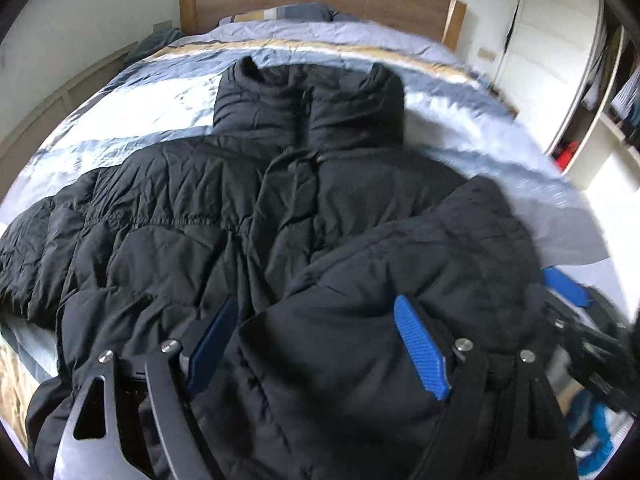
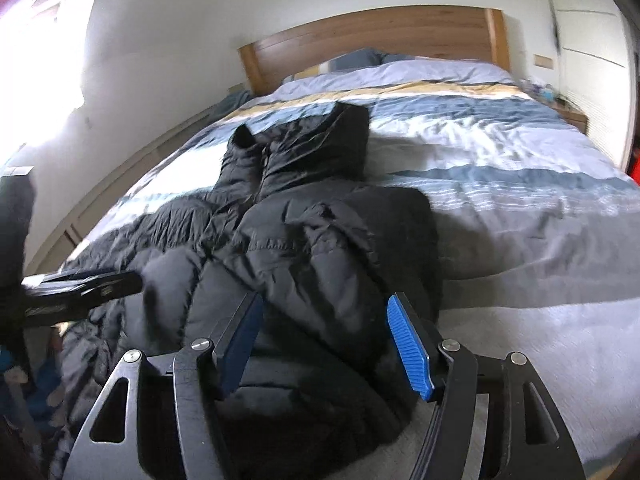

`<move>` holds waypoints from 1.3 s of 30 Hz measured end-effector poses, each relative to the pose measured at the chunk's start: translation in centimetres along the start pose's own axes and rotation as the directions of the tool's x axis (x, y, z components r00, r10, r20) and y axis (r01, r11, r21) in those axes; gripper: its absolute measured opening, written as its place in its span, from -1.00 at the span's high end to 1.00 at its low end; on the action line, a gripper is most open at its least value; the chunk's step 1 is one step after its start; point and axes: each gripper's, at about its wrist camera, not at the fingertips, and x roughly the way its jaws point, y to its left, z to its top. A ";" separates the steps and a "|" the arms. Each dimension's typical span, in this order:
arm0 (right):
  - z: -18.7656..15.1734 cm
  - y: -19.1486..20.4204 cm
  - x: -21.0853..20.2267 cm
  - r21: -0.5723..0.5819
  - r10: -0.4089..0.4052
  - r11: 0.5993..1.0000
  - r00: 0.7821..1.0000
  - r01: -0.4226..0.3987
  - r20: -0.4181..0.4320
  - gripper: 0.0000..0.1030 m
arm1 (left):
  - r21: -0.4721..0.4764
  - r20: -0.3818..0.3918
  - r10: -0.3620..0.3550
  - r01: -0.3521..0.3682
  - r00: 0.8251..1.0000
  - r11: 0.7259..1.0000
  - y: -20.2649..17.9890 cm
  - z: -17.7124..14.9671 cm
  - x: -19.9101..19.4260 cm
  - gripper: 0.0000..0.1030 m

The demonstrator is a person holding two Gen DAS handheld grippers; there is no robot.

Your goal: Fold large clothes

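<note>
A black puffer jacket [image 1: 248,208] lies on the striped duvet [image 2: 500,168] of a bed with a wooden headboard [image 2: 380,36], white walls around. The left gripper [image 1: 316,344] and right gripper [image 2: 324,344] both gape wide over its near folds, gripping nothing.

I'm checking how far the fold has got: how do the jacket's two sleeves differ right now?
The right sleeve is folded over the black puffer jacket, while the left sleeve lies spread out sideways on the bed. The right sleeve bunches up between the open left gripper fingers; the left sleeve lies flat, away from both grippers. Both are black, quilted and puffy.
</note>
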 end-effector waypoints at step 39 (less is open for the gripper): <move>-2.5 2.6 -0.5 -0.105 -0.060 0.993 0.995 0.051 -0.080 -0.54 | 0.203 0.021 0.079 -0.082 0.997 0.976 1.5 -4.5 -0.5 -0.57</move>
